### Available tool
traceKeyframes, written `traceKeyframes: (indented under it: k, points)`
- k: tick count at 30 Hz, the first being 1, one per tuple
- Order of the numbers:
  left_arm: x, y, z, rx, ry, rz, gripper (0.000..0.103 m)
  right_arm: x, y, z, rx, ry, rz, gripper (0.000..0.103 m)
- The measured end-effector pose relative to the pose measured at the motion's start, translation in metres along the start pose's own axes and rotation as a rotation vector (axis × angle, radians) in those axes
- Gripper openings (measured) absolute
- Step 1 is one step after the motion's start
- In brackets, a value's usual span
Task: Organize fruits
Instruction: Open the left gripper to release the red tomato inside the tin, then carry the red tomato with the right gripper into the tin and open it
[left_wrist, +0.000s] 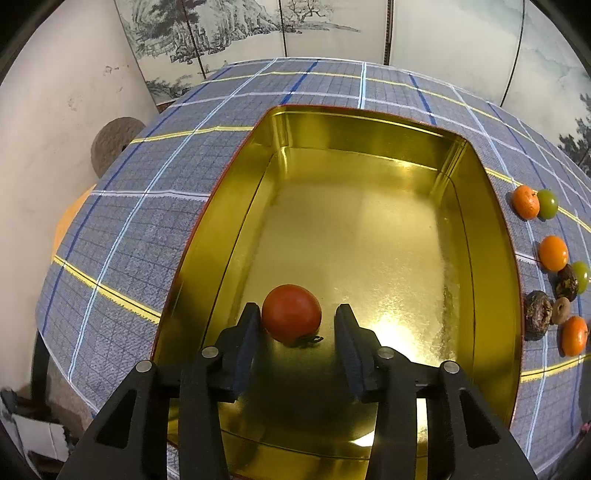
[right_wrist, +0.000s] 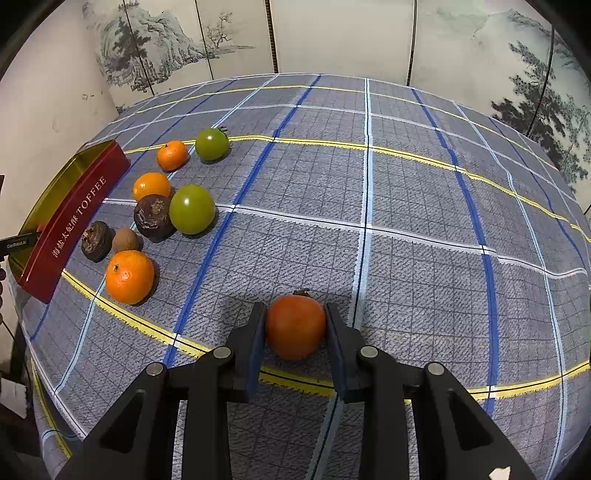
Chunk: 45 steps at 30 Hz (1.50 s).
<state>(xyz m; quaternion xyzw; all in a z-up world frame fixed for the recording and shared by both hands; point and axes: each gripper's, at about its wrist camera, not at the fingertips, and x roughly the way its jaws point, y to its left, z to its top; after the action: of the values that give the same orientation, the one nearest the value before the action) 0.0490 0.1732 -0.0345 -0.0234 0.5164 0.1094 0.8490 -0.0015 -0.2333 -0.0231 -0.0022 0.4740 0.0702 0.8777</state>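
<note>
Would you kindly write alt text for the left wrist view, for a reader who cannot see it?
The left tool stands open around a round red tomato resting on the floor of a gold-lined rectangular tin. The tin sits on a grey-blue checked tablecloth, with small oranges, green tomatoes and dark wrinkled fruits grouped to its right.

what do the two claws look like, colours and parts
Both look alike: the left claw and right claw are matte black angular frames with triangular cut-outs and round silver pivot pins. Each finger carries a flat dark blue pad. No cables, markings or sleeves show.
</note>
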Motion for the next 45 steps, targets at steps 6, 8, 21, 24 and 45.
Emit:
traceKeyframes:
  k: [6,8,21,24,45]
  points:
    - [-0.012,-0.004,0.0,0.007,-0.044,0.001,0.055,-0.004,0.001,0.005,0.0,-0.014,-0.001,0.028]
    - [-0.017,-0.005,0.0,0.004,-0.064,0.006,0.056,-0.007,0.004,0.008,-0.006,-0.023,-0.001,0.028]
    - [-0.062,0.005,-0.009,-0.05,-0.203,-0.002,0.064,-0.028,0.073,0.05,-0.153,-0.102,0.133,0.028]
    - [-0.069,0.01,-0.012,-0.064,-0.215,0.002,0.065,-0.029,0.103,0.061,-0.195,-0.107,0.208,0.028]
    - [-0.077,0.073,-0.051,-0.273,-0.175,0.025,0.071,0.01,0.283,0.086,-0.497,-0.047,0.404,0.028]
